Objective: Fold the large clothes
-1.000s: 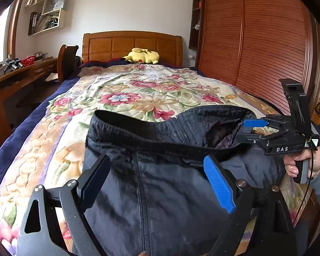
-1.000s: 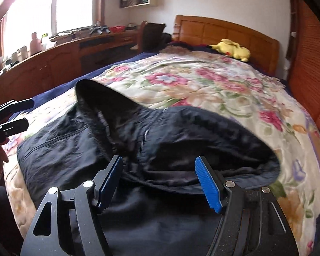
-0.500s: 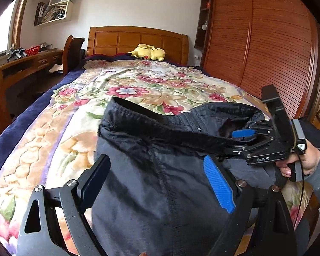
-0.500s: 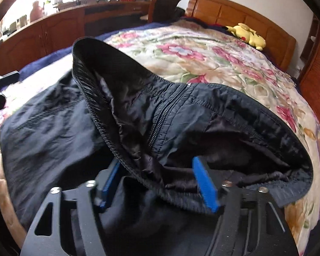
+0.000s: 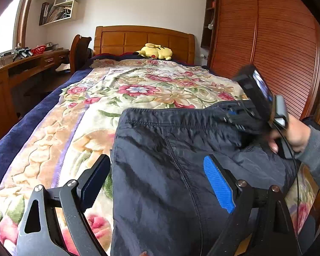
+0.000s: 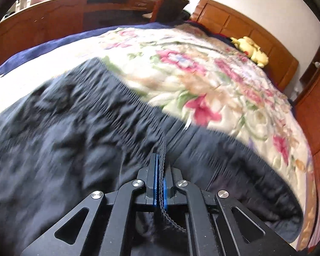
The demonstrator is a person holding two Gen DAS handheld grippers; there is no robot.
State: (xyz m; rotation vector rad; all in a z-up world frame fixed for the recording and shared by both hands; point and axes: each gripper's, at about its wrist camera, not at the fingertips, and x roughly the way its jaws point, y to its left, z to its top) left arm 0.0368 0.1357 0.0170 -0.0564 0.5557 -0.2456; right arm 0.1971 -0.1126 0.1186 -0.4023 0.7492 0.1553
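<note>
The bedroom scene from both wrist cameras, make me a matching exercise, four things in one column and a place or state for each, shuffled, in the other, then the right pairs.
Things:
1. black trousers
2. yellow plush toy
3. left gripper
4. right gripper

Place or state:
A. jaws wide open
B. by the wooden headboard
C. spread on the floral blanket
D. jaws shut on the waistband

Pairs: 1-C, 2-B, 3-A, 4-D

Home bedroom: wooden bed (image 5: 145,40), floral quilt (image 5: 138,89), wardrobe (image 5: 277,42), desk (image 5: 21,68), plush toy (image 5: 155,52)
</note>
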